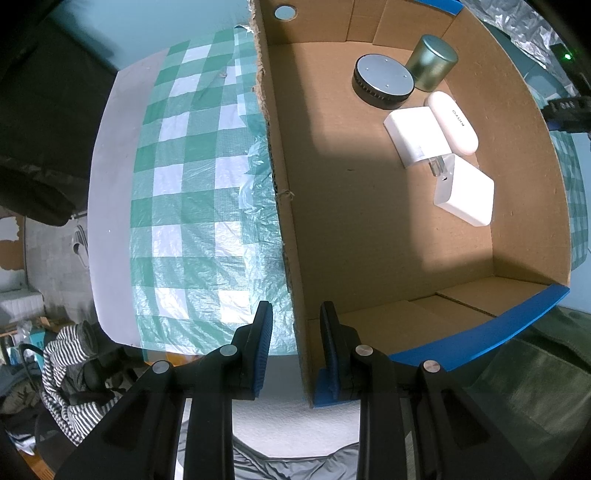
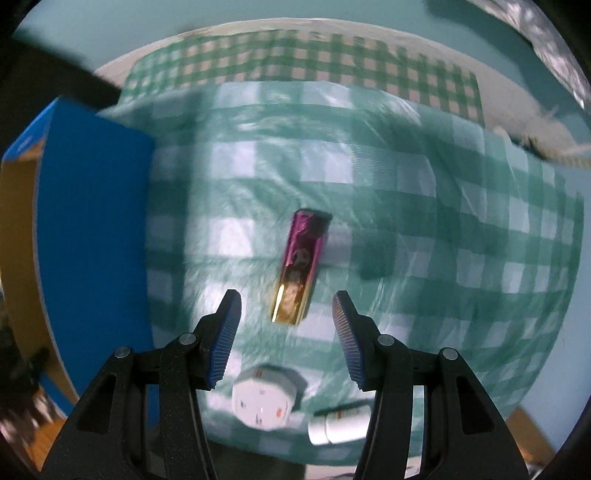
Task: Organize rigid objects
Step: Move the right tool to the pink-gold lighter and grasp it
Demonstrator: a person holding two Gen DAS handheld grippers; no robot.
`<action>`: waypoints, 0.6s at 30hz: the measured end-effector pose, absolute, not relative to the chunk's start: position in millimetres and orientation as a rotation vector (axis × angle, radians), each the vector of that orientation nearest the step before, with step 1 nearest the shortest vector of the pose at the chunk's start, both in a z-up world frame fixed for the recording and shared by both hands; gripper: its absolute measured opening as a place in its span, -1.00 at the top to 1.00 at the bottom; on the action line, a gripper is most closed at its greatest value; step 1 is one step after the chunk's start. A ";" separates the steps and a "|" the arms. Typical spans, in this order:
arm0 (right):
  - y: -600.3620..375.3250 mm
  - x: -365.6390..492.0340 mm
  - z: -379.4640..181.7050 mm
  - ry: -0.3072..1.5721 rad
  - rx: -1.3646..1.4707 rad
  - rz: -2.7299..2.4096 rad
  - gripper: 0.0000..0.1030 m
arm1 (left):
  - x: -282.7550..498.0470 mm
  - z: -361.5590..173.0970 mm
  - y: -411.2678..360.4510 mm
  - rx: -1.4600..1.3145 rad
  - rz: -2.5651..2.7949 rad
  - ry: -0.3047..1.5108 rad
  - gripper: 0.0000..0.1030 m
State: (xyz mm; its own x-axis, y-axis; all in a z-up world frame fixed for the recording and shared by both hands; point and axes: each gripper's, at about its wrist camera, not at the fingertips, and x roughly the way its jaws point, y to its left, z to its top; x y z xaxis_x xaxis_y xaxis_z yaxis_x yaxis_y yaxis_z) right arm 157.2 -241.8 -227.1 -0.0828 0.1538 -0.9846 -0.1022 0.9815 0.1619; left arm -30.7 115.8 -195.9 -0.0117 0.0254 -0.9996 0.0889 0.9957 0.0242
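A cardboard box (image 1: 295, 236) with blue outer sides stands on the green checked cloth. Inside lie a black round puck with a grey top (image 1: 382, 80), a green tin (image 1: 432, 62), a white case (image 1: 452, 122) and two white chargers (image 1: 415, 134), (image 1: 467, 194). My left gripper (image 1: 295, 325) straddles the box's left wall near its front corner, jaws a little apart. My right gripper (image 2: 287, 314) is open and empty above the cloth, just short of a pink-and-gold lighter (image 2: 301, 267). The box's blue side (image 2: 92, 221) stands to its left.
A white round plug adapter (image 2: 264, 398) and a small white bottle (image 2: 340, 424) lie on the cloth under my right gripper. The table's white edge (image 1: 110, 206) and striped clothes (image 1: 70, 373) lie left of the box. Crinkled foil (image 1: 517, 26) lies behind the box.
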 end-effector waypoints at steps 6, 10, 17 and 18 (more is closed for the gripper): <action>-244.5 173.2 -247.5 1.661 0.072 0.153 0.00 | -29.7 -195.7 114.2 0.090 -0.050 1.584 0.49; -242.6 173.2 -258.0 1.667 0.070 0.123 0.03 | -29.9 -195.5 114.0 0.085 -0.047 1.583 0.49; -234.3 169.5 -258.4 1.653 0.009 0.085 0.32 | -30.4 -196.2 116.3 0.082 -0.048 1.583 0.49; -233.4 169.1 -258.8 1.656 0.008 0.081 0.35 | -30.6 -196.3 116.3 0.083 -0.049 1.582 0.49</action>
State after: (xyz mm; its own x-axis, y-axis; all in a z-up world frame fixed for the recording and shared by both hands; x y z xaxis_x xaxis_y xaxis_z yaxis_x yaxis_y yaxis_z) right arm 169.1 -233.4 -258.8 -0.0869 0.0540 -0.9947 -0.0434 0.9974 0.0580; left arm -30.6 116.3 -196.3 -0.0115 0.0223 -0.9997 0.0839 0.9962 0.0212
